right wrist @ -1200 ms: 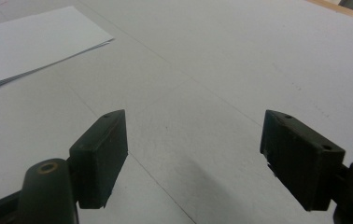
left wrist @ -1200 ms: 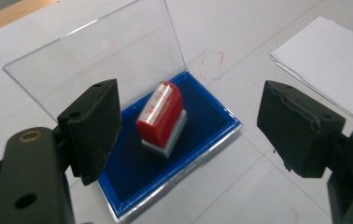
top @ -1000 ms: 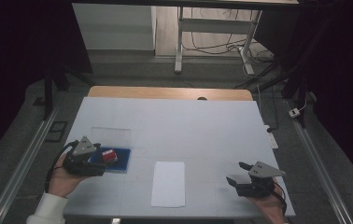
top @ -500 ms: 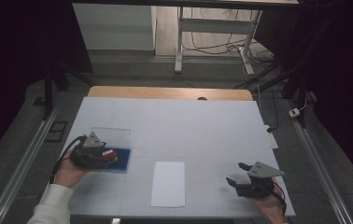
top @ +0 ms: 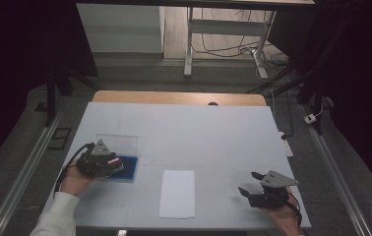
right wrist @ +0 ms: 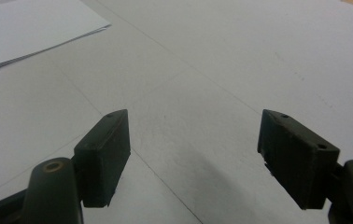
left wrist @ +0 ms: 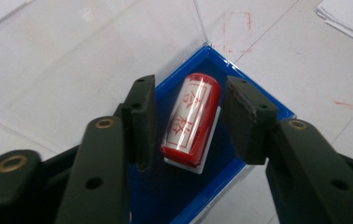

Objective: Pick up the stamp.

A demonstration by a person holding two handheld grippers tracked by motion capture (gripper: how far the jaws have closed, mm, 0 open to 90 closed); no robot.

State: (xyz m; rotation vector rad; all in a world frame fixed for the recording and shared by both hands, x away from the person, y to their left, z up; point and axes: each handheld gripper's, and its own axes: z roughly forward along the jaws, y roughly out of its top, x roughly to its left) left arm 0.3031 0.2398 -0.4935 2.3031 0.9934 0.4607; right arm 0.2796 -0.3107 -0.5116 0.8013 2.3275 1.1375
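Red cylindrical stamp lies in the blue plastic tray by its clear open lid. Since a second ago the left gripper has moved over it, jaws closing, flanking without touching. Right gripper stays wide open beside the white paper sheets.

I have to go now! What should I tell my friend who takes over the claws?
Left claw: its jaws have just been closing around the red stamp; gaps show on both sides, so no grip yet.
Right claw: open, nothing in it, over the table.
The stamp lies in the blue tray, clear lid open. Paper lies mid-table.
Done: left claw lined up.
Left: close on the stamp and lift it, likely toward the paper.
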